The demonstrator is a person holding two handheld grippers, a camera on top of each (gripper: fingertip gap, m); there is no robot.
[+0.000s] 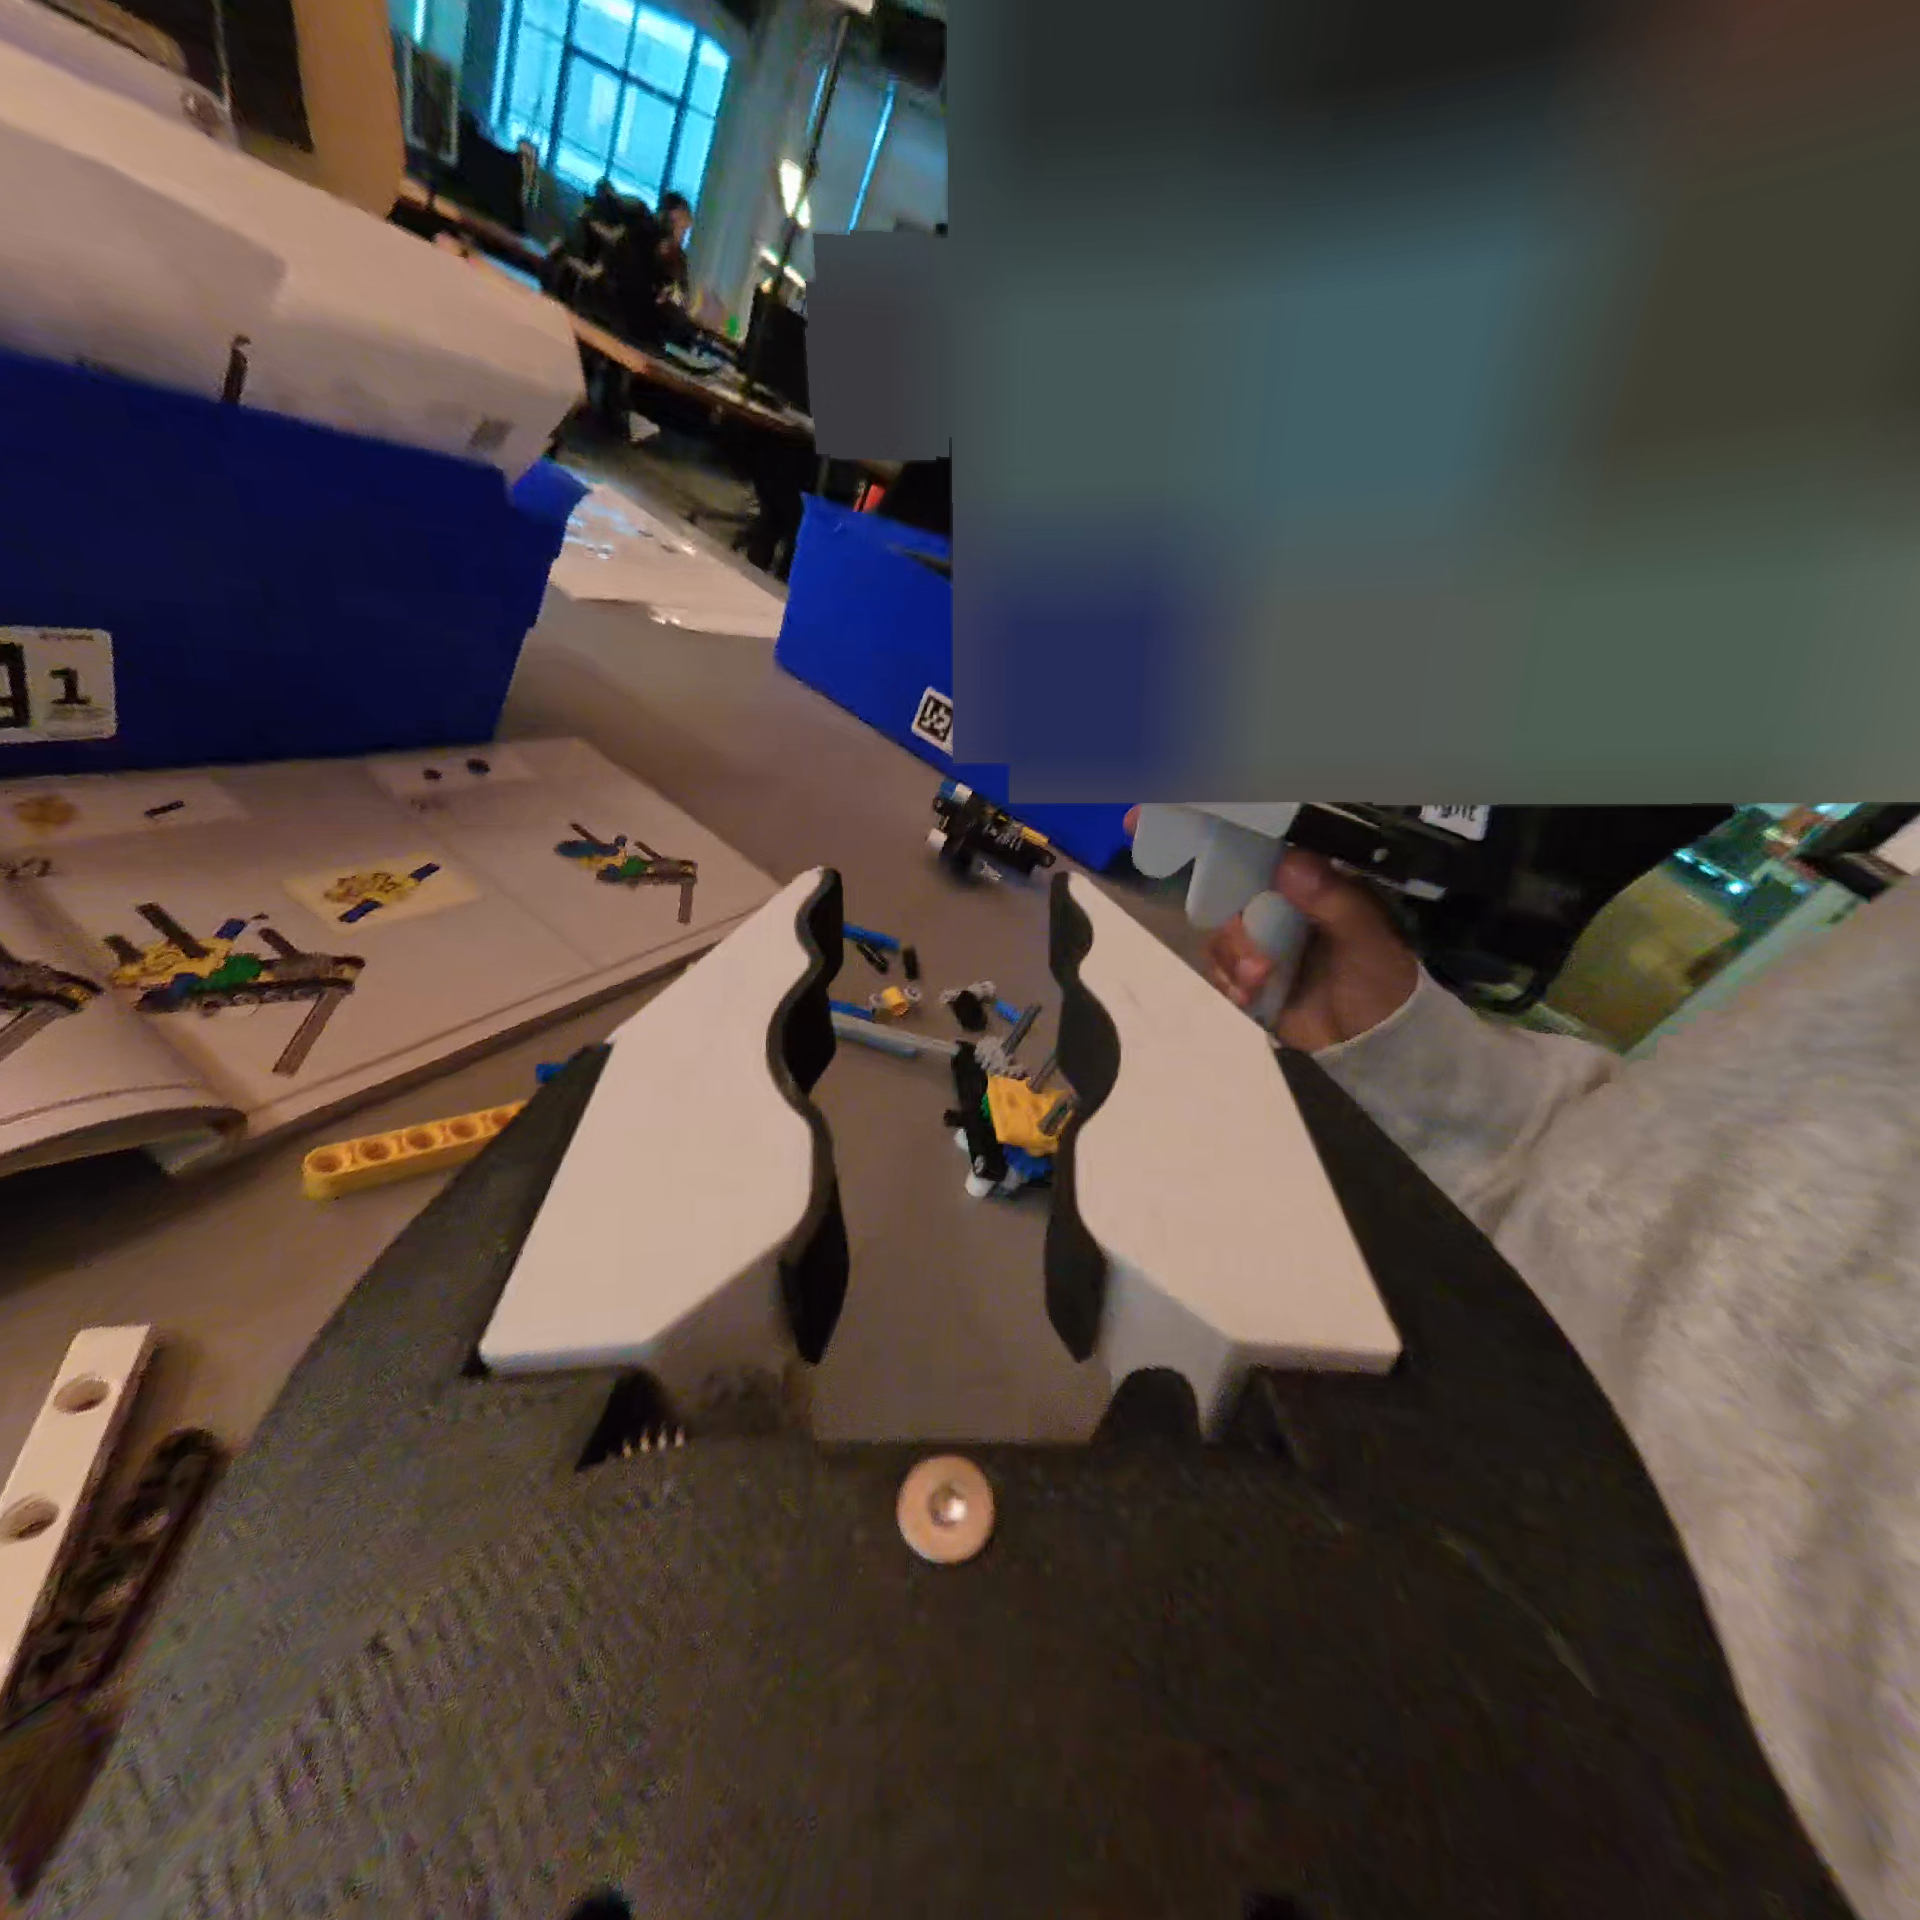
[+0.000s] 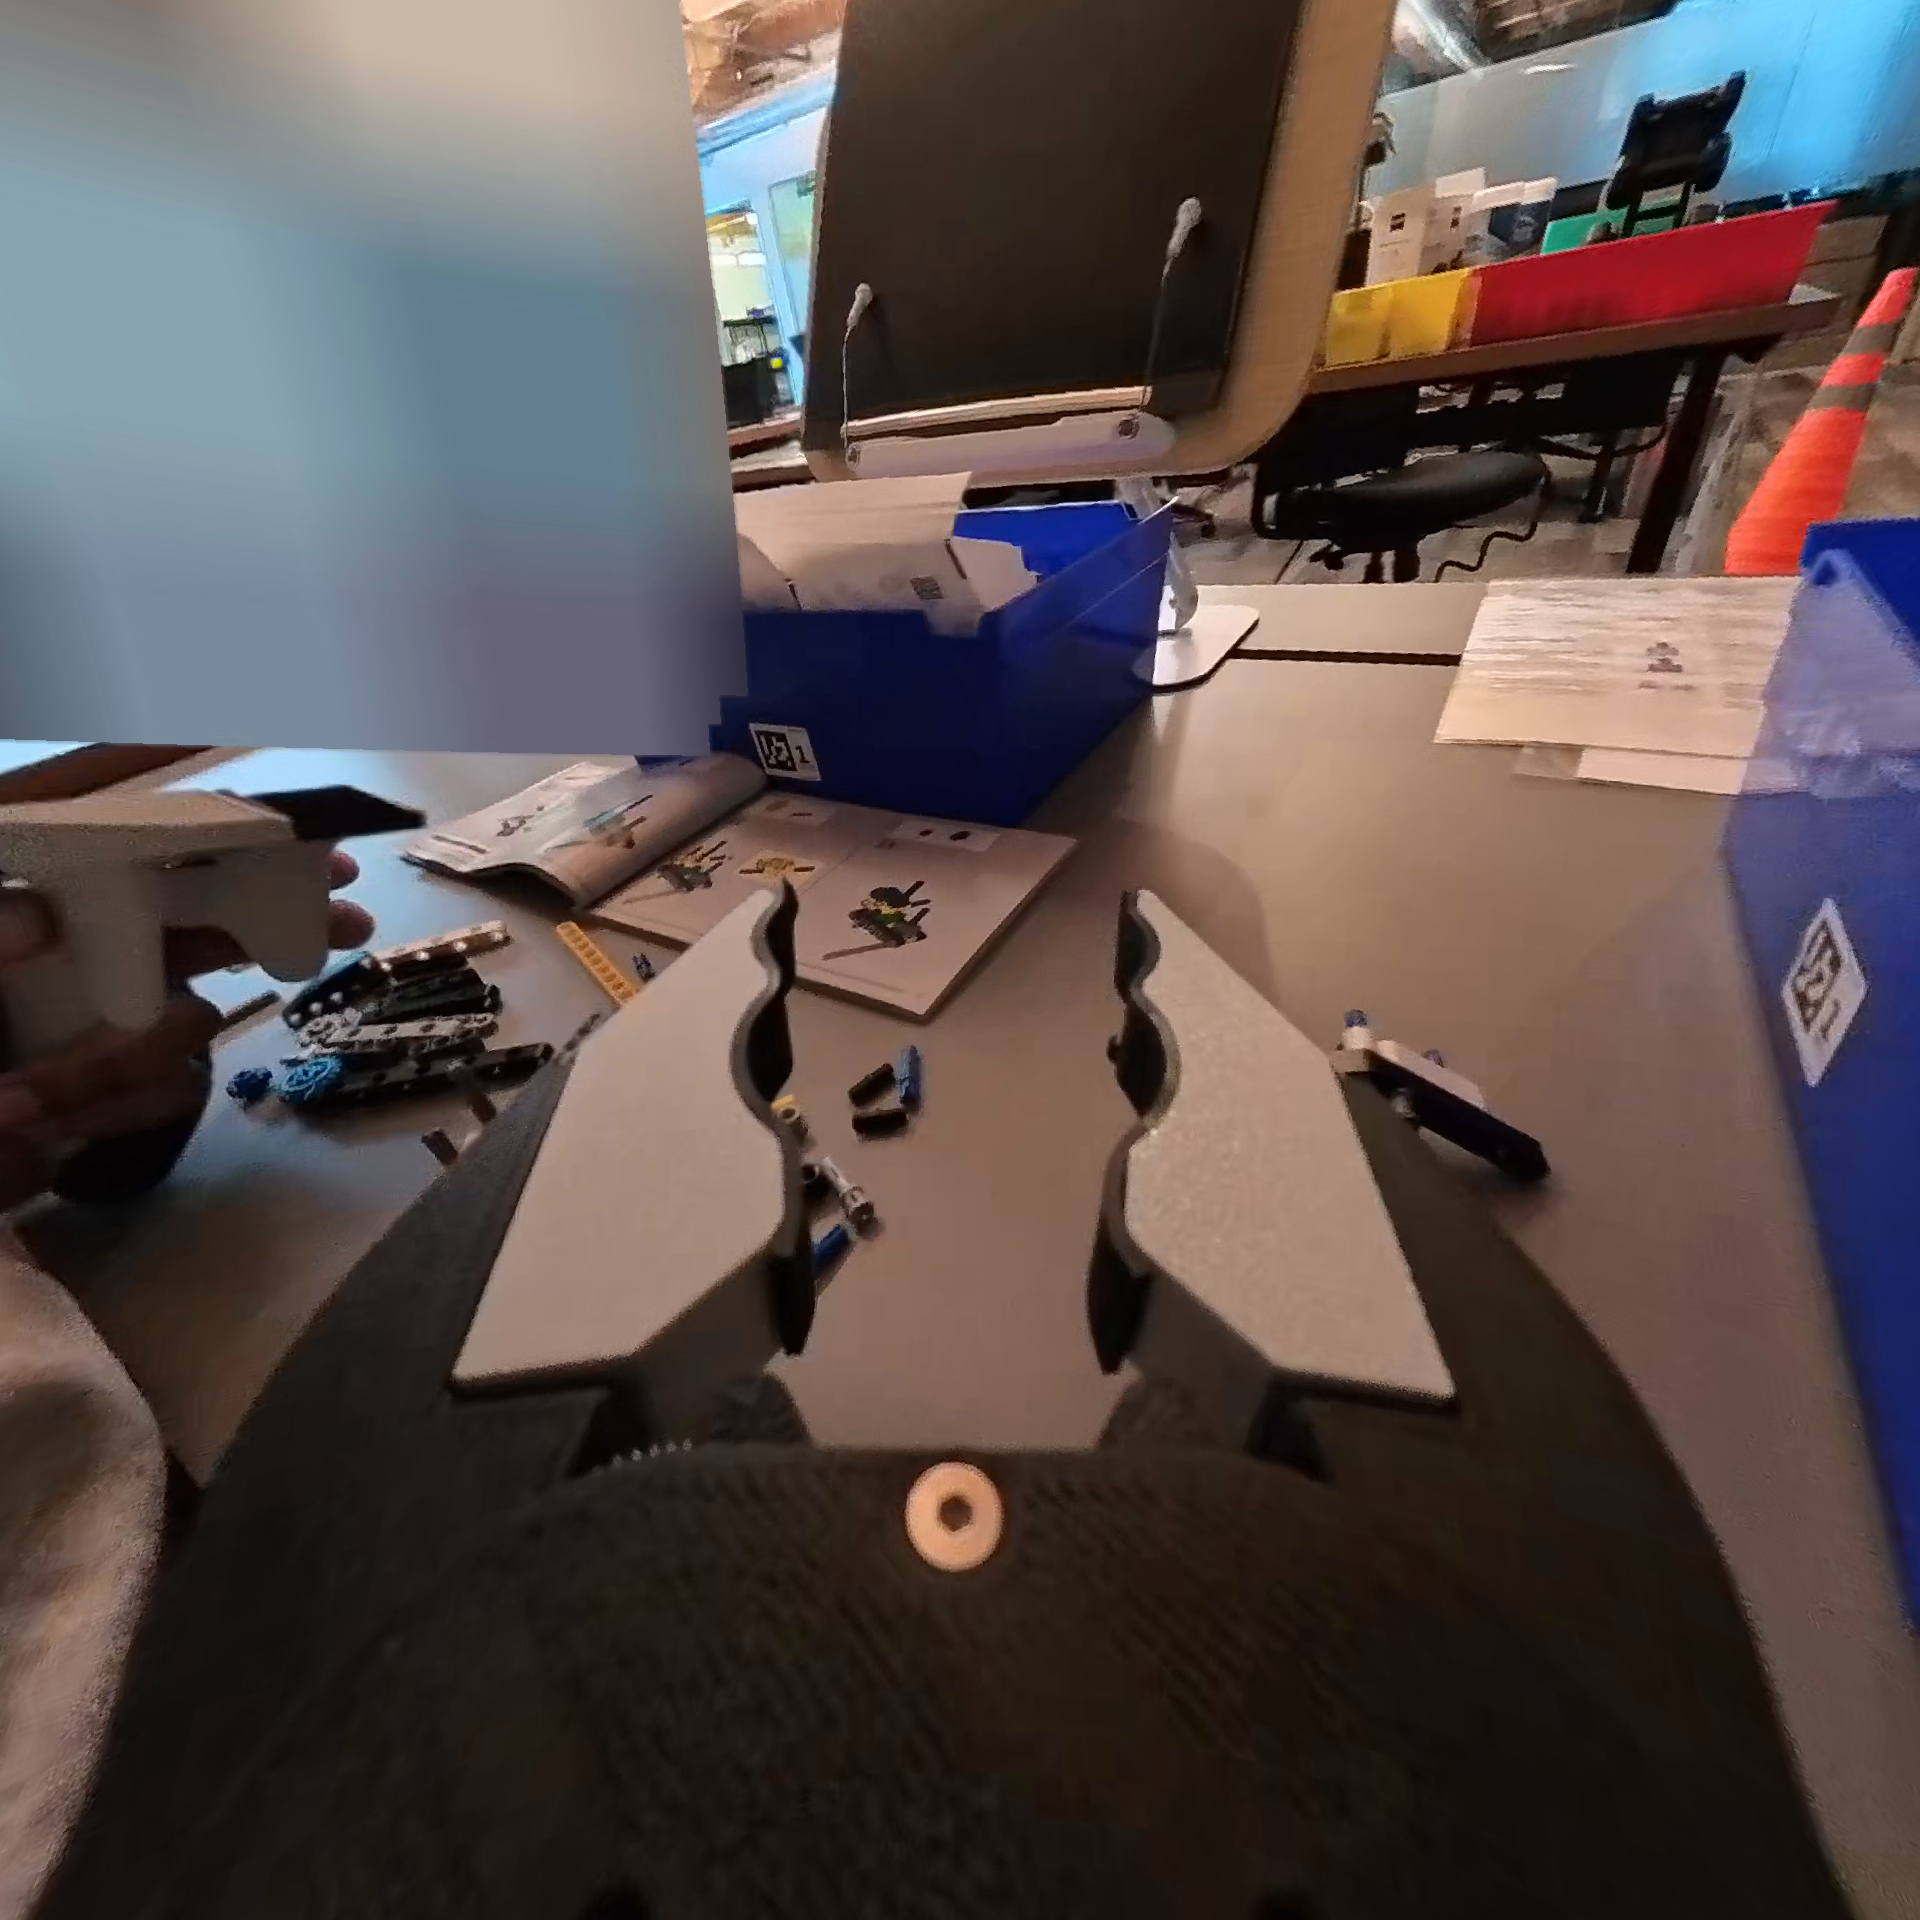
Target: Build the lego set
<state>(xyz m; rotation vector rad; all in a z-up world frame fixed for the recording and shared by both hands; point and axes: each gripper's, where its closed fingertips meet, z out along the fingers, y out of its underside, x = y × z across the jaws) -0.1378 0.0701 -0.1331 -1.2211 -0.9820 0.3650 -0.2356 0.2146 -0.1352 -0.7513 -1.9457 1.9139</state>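
A small yellow, black and blue lego assembly [image 1: 1006,1127] stands on the grey table between my left gripper's fingers, apart from them. My left gripper [image 1: 940,914] is open and empty. Loose small pins [image 1: 883,971] lie beyond it. A yellow beam [image 1: 410,1148] lies left of the left finger. My right gripper [image 2: 954,935] is open and empty above black and blue pins [image 2: 886,1091] and a grey connector [image 2: 847,1184]. A pile of black and blue beams [image 2: 400,1034] lies at the left in the right wrist view. A blue and white sub-assembly [image 2: 1439,1101] lies to the right.
The open instruction booklet [image 1: 343,935] lies left of the parts; it also shows in the right wrist view [image 2: 831,904]. Blue bins stand at the left [image 1: 260,582], behind [image 2: 956,675] and close on the right [image 2: 1849,935]. A hand holds the other gripper [image 2: 156,894].
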